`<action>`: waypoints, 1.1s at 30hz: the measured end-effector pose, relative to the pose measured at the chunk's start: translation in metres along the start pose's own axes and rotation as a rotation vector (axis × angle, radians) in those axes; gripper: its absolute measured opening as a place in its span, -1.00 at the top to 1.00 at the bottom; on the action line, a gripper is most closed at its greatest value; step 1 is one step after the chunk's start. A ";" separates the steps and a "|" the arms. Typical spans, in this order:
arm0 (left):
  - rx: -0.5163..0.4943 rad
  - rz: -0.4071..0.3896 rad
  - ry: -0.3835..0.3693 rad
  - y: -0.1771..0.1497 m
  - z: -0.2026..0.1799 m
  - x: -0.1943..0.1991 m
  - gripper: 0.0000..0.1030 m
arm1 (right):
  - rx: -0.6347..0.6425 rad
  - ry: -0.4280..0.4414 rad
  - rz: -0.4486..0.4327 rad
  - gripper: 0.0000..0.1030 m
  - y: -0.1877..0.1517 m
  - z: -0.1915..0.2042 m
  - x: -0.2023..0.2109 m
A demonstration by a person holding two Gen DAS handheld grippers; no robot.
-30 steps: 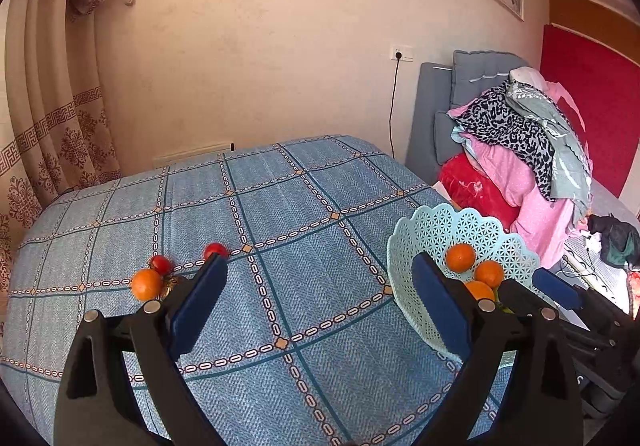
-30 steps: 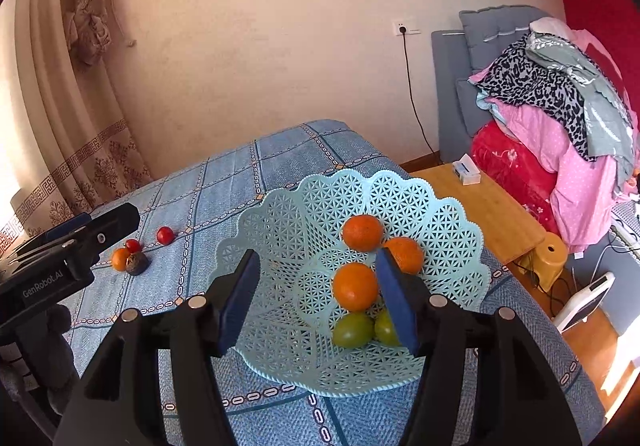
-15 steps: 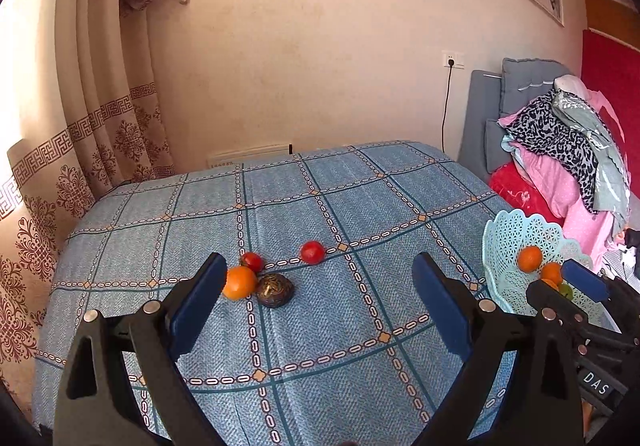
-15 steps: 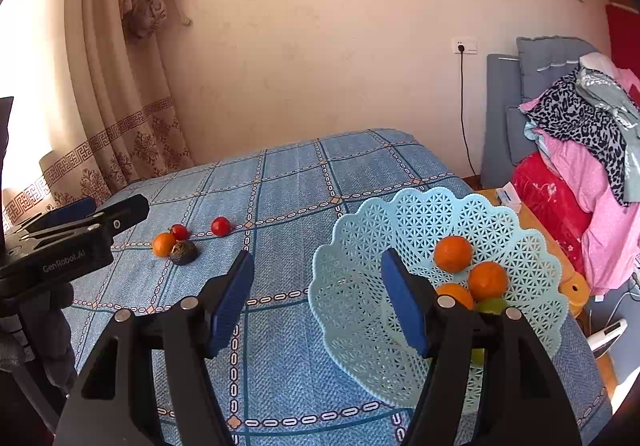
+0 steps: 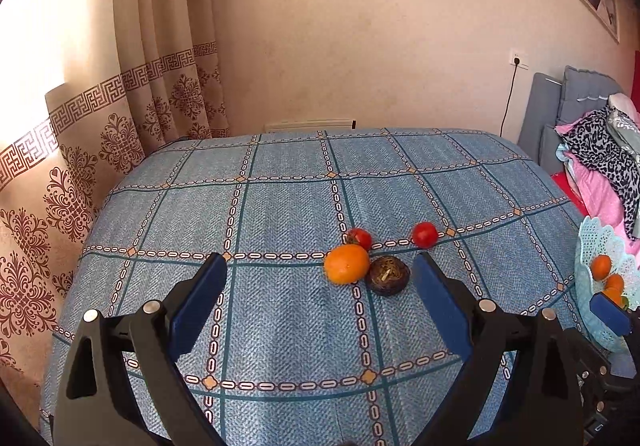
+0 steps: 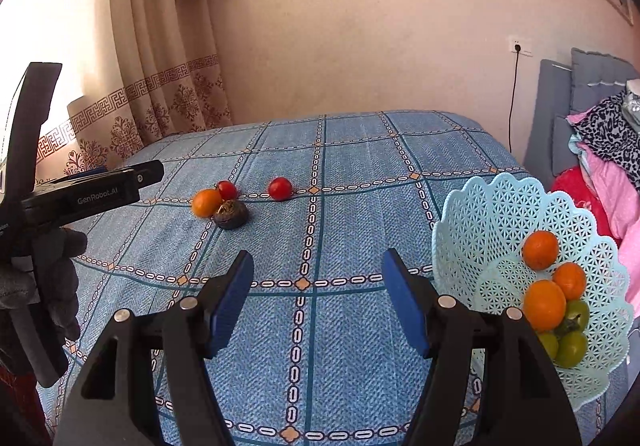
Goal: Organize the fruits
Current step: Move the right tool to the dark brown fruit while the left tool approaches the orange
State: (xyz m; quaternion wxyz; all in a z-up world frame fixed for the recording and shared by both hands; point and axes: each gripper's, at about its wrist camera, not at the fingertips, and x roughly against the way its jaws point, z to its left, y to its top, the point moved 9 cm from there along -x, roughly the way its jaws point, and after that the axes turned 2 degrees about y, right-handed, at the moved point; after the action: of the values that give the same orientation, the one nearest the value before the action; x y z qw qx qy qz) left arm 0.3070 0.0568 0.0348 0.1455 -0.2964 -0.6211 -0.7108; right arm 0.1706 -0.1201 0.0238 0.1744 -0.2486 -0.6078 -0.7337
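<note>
Woven checked blue cloth [image 5: 280,326]; round orange [image 5: 346,269] touching wrinkled dark fruit [image 5: 388,275]; both grippers wide open, empty.

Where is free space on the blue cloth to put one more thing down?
The far half of the blue cloth, toward the wall, is bare. So is the stretch between the dark round fruit and the basket, and the left side near the curtain. It is crowded around the orange and two red fruits.
</note>
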 end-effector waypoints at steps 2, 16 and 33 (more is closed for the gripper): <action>-0.001 0.018 0.016 -0.002 0.007 -0.011 -0.85 | 0.006 0.016 0.015 -0.29 0.000 0.005 -0.007; -0.035 0.093 0.077 -0.013 0.032 -0.059 -0.85 | 0.062 0.125 0.132 -0.29 0.001 0.046 -0.078; -0.017 0.126 0.071 -0.022 0.051 -0.077 -0.85 | 0.111 0.230 0.244 -0.21 0.016 0.086 -0.161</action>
State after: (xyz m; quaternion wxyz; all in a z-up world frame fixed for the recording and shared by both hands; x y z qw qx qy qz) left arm 0.3666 0.0975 -0.0269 0.2094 -0.3110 -0.5895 -0.7155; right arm 0.3243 -0.0468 -0.0442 0.3442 -0.2248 -0.5888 -0.6959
